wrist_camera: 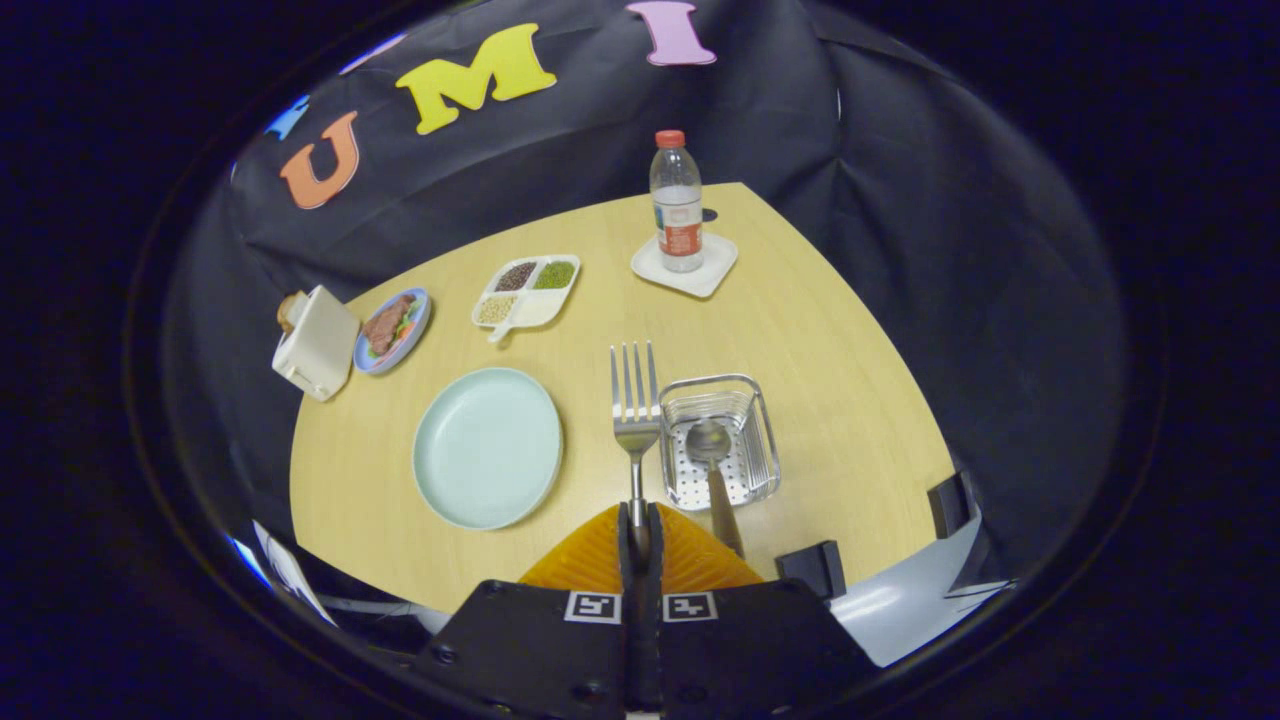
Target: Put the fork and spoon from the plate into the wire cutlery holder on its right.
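In the gripper view, the tongs [640, 528] are seen pressed together on the handle of a silver metal fork [635, 400], which is held tines-forward above the pale wooden surface [820, 320]. Just right of the fork, a clear wire cutlery holder [718, 440] is seen with a silver spoon [712, 455] already standing in it, bowl down. Left of the fork, a round pale green plate [488, 446] is seen. Farther off, a divided white dish [527, 290] of grains and a plastic bottle [677, 203] on a white coaster are placed.
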The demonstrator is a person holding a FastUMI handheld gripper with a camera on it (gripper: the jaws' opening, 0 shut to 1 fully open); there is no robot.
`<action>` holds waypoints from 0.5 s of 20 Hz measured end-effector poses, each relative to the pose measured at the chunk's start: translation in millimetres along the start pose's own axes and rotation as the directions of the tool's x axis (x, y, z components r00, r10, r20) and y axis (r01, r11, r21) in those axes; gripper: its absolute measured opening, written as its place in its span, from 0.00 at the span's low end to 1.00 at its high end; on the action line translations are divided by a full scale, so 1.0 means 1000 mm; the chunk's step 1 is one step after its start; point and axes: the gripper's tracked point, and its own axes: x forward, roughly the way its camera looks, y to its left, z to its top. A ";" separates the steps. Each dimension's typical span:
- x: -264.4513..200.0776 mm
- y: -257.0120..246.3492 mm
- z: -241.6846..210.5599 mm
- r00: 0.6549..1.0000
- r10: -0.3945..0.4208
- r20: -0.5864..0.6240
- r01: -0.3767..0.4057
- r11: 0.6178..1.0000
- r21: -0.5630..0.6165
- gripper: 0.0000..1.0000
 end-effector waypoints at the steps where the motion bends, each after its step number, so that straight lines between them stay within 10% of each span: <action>1: -0.002 -0.003 -0.004 1.000 0.002 -0.004 -0.002 1.000 0.000 0.00; 10: 0.002 -0.024 -0.008 1.000 -0.016 -0.014 0.016 1.000 0.002 0.00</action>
